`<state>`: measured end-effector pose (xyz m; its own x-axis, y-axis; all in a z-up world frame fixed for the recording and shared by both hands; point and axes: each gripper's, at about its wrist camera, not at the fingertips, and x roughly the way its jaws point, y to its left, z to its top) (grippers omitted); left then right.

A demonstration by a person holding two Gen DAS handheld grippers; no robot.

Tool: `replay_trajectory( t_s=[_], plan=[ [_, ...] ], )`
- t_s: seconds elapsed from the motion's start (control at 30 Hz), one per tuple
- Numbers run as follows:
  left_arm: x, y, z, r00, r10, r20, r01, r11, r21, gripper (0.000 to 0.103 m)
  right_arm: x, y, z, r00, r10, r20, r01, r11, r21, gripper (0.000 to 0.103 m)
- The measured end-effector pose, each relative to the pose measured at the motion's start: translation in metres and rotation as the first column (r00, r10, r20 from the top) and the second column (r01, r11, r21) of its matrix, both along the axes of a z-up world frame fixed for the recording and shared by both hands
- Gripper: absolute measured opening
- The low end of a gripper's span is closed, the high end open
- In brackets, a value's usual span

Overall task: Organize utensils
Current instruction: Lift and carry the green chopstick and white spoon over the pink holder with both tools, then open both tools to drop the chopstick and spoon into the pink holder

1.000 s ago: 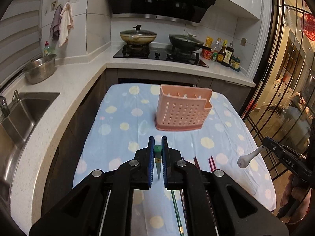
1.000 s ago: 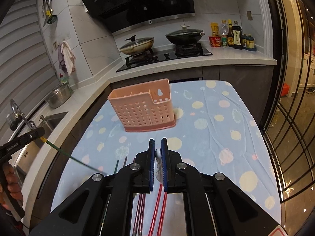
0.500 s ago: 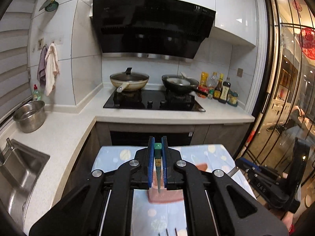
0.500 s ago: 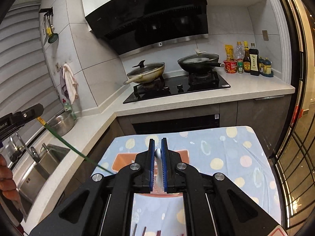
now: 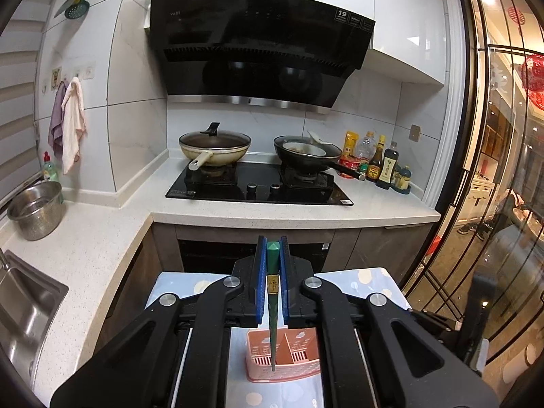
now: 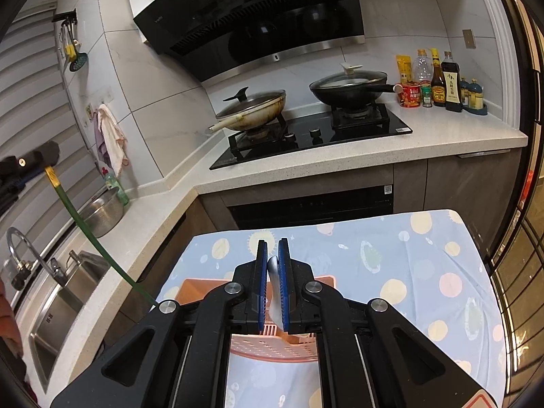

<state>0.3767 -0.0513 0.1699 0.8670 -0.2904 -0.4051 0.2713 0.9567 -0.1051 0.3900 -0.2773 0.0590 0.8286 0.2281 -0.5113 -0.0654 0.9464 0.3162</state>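
Left claw (image 5: pixel 272 282), low centre of its frame, is clamped on a green chopstick (image 5: pixel 272 306) whose tip hangs over the pink holder (image 5: pixel 299 350) on the dotted tablecloth (image 6: pixel 408 255); right claw (image 6: pixel 273 289) is clamped on a pale spoon handle (image 6: pixel 273 268) above the same holder: both pieces lifted, neither yet dropped in, so the sorting looks barely begun. Hidden: the spoon's bowl, the holder's lower part behind the claw arms, any utensils remaining on the cloth.
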Motion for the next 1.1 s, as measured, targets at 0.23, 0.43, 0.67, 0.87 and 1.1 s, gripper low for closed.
replay_trajectory(
  t_s=[0.23,0.43,0.67,0.87,1.1],
  plan=[
    [0.005,-0.003,0.008,1.000,0.000,0.015,0.000,1.000,-0.018,0.007,0.013,-0.006,-0.018,0.999,-0.010,-0.035,0.010,1.000,0.012,0.006],
    [0.016,-0.003,-0.006,1.000,0.026,-0.003,-0.026,1.000,-0.009,0.007,0.021,-0.010,-0.034,0.997,-0.025,-0.069,0.025,1.000,0.002,0.007],
    [0.032,0.006,-0.037,0.997,0.051,-0.062,-0.053,0.998,-0.029,0.014,0.017,-0.014,-0.041,0.996,-0.043,-0.072,0.042,0.999,-0.019,0.014],
    [0.015,0.011,-0.046,0.995,0.088,-0.043,-0.089,0.996,-0.006,0.066,-0.010,-0.015,-0.037,0.997,-0.055,-0.058,0.053,0.998,-0.036,0.030],
    [-0.028,0.029,-0.074,0.988,0.083,-0.127,-0.080,0.996,0.029,0.074,-0.077,-0.013,-0.033,0.997,-0.068,-0.038,0.066,0.996,-0.057,0.044]
  ],
)
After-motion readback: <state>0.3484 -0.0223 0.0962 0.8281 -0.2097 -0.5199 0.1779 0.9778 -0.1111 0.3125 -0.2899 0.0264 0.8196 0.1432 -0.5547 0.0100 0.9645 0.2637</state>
